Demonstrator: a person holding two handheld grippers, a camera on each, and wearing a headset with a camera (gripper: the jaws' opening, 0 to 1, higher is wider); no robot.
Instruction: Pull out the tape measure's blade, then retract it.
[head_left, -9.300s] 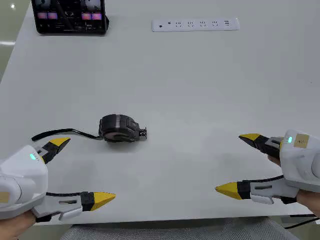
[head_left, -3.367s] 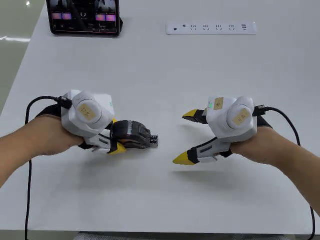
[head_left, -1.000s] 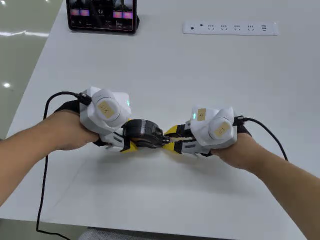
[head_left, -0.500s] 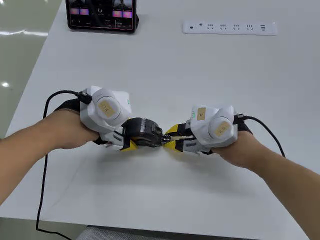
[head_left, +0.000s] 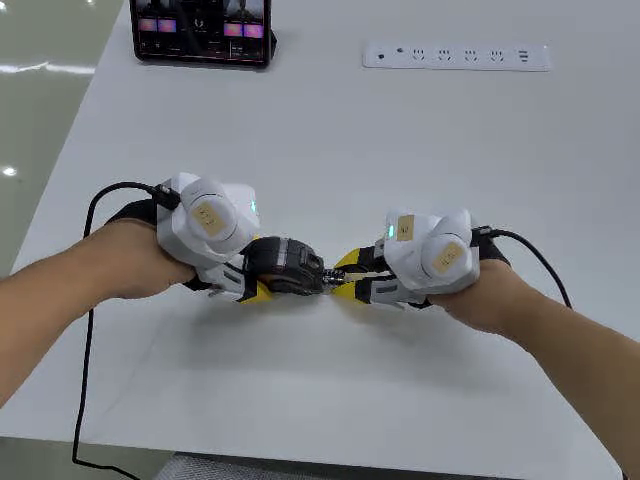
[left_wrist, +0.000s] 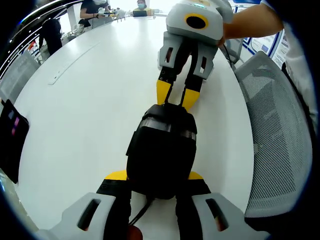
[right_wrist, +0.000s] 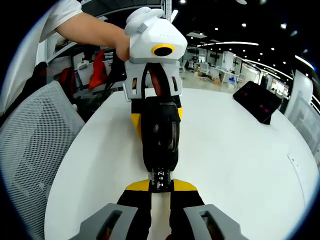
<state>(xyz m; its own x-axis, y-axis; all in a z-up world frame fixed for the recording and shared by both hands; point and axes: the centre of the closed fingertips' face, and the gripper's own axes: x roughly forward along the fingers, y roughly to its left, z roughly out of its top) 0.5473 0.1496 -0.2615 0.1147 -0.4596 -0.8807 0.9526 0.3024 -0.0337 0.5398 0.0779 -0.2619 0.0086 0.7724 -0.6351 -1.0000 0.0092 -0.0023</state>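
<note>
A black tape measure (head_left: 284, 266) lies on the white table (head_left: 400, 150), its case clamped between the jaws of my left gripper (head_left: 262, 280). In the left gripper view the case (left_wrist: 160, 150) sits between the yellow fingertips (left_wrist: 117, 175). My right gripper (head_left: 343, 276) faces it from the right, shut on the blade's end. In the right gripper view a short bit of blade with printed digits (right_wrist: 159, 175) pokes from the case (right_wrist: 160, 127) into my right gripper (right_wrist: 160, 188). Opposite it is the left gripper (right_wrist: 155, 47).
A white power strip (head_left: 455, 56) and a dark tablet with a lit screen (head_left: 200, 25) stand at the table's far side. A black cable (head_left: 90, 330) trails from the left gripper over the table's left edge. A mesh chair (left_wrist: 280, 125) is beside the table.
Both grippers came in from the table's front edge. The left shut on the tape measure's case, then the right shut on the blade's end. In the last second the right gripper edged slightly right.
</note>
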